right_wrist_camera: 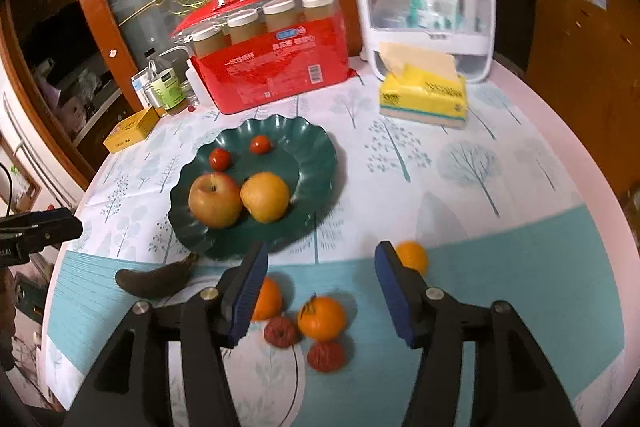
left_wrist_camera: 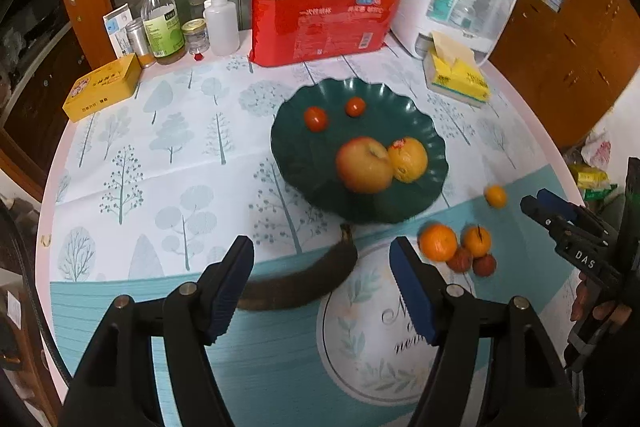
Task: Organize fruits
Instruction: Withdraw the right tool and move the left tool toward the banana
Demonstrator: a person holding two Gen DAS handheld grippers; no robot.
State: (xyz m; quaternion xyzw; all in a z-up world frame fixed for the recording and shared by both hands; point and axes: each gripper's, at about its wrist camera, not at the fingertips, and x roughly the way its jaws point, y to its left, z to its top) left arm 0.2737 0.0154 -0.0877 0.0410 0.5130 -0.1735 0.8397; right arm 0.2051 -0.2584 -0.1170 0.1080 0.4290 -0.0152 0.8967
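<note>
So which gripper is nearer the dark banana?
Left. The left gripper hangs right over the banana; the right gripper is off to its side, above the oranges.

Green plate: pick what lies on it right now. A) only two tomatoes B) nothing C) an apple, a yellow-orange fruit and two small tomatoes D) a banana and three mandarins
C: the green plate holds an apple, a yellow-orange fruit and two small tomatoes, while the dark banana lies on the tablecloth.
</note>
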